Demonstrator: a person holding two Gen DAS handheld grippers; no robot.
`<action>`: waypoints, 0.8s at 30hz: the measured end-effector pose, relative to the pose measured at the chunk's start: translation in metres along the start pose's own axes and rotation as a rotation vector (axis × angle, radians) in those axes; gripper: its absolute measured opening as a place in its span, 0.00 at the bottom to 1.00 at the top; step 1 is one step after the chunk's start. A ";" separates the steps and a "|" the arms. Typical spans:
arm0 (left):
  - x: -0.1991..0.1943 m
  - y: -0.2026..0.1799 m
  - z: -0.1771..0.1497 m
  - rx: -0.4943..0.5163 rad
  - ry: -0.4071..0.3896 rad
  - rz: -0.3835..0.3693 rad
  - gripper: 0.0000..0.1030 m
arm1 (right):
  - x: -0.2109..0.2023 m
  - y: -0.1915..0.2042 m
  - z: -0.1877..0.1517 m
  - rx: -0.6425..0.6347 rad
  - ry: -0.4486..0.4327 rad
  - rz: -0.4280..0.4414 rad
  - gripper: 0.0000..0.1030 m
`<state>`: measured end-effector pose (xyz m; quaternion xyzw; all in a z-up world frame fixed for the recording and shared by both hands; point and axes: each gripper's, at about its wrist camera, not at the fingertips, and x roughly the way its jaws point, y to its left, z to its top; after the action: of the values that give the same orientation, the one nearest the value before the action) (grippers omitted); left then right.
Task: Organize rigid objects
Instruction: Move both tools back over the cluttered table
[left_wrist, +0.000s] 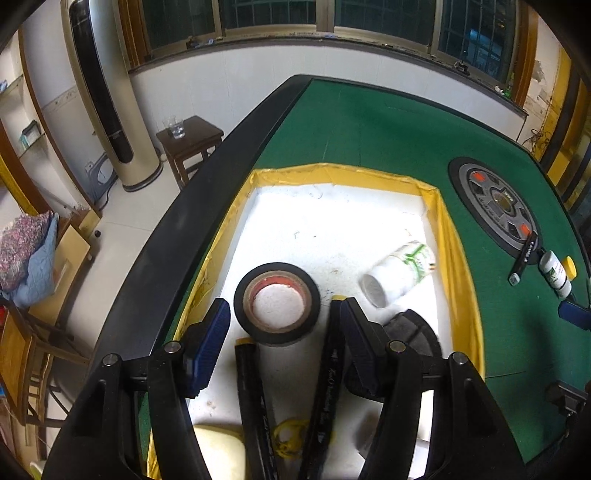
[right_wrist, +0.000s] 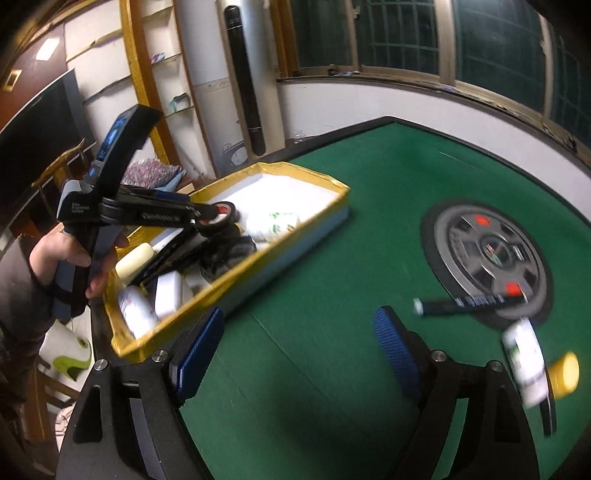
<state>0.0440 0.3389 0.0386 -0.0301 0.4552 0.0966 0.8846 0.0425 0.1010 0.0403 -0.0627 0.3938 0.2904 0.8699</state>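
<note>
A white tray with a yellow taped rim (left_wrist: 332, 173) sits on the green table; it also shows in the right wrist view (right_wrist: 314, 177). My left gripper (left_wrist: 280, 314) is open above it, fingers on either side of a black tape roll (left_wrist: 277, 302) that lies in the tray. A white bottle with green print (left_wrist: 400, 271) lies on its side in the tray. Two black pens (left_wrist: 255, 391) and a dark round object (left_wrist: 413, 332) lie below the fingers. My right gripper (right_wrist: 299, 332) is open and empty above the green felt.
A round grey control panel (left_wrist: 495, 203) is set in the table. Beside it lie a black marker (right_wrist: 465, 304), a small white bottle (right_wrist: 524, 358) and a yellow cap (right_wrist: 563, 373). The tray holds several other white items (right_wrist: 168, 295). The table's black edge (left_wrist: 192, 221) runs along the left.
</note>
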 end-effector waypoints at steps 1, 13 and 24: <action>-0.004 -0.003 0.000 0.009 -0.009 -0.001 0.60 | -0.004 -0.003 -0.004 0.009 0.000 -0.007 0.78; -0.050 -0.087 0.004 0.102 -0.066 -0.146 0.67 | -0.079 -0.066 -0.049 0.142 -0.080 -0.123 0.81; -0.051 -0.208 -0.006 0.207 0.015 -0.346 0.77 | -0.127 -0.127 -0.103 0.323 -0.118 -0.213 0.92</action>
<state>0.0520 0.1275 0.0692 -0.0175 0.4575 -0.1045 0.8829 -0.0193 -0.0963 0.0464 0.0533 0.3749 0.1330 0.9159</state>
